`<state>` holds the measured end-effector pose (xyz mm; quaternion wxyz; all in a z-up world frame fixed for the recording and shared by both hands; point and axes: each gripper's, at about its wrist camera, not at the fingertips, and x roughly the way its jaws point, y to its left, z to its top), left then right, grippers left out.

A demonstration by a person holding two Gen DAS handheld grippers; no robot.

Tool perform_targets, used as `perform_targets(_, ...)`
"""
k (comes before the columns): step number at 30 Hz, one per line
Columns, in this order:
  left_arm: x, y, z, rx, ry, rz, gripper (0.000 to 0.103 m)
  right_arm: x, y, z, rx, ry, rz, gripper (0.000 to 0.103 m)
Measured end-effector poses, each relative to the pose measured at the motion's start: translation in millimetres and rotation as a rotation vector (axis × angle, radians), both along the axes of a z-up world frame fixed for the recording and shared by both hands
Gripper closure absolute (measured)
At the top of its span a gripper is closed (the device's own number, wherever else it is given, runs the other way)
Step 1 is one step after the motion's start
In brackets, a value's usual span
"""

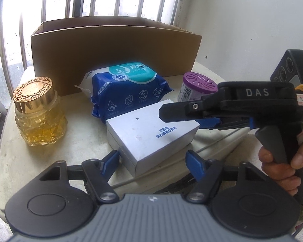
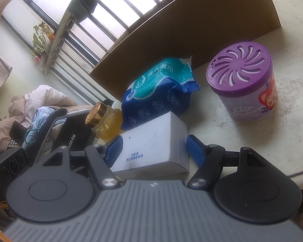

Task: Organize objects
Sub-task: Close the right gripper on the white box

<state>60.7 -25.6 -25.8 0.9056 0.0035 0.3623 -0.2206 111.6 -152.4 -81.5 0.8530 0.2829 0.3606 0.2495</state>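
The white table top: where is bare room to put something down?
The white table top is bare to the right of the purple-lidded air freshener can, and in front of the amber glass jar with a gold lid. It is crowded in the middle: blue wet-wipes pack, white soap box, brown cardboard box.

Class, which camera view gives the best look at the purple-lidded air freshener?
The right wrist view: the air freshener shows whole, with its vented lid and label. In the left wrist view the right claw hides most of it, leaving part of the lid and a barcode.

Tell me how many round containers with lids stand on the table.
2: the amber glass jar at the left, the purple-lidded air freshener at the right. The cardboard box may hide others.
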Motion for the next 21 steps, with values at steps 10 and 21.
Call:
perform_targets(10, -6.6, -3.3, 1.8, 0.071, -0.032, -0.021, 0.034, -10.0, -2.3, 0.7, -0.028, -0.022, 0.033, 0.038)
perform_targets(21, 4.2, -7.8, -3.1, 0.127, -0.029, -0.021, 0.033, -9.3, -5.8, -2.6, -0.046, -0.044, 0.04, 0.04)
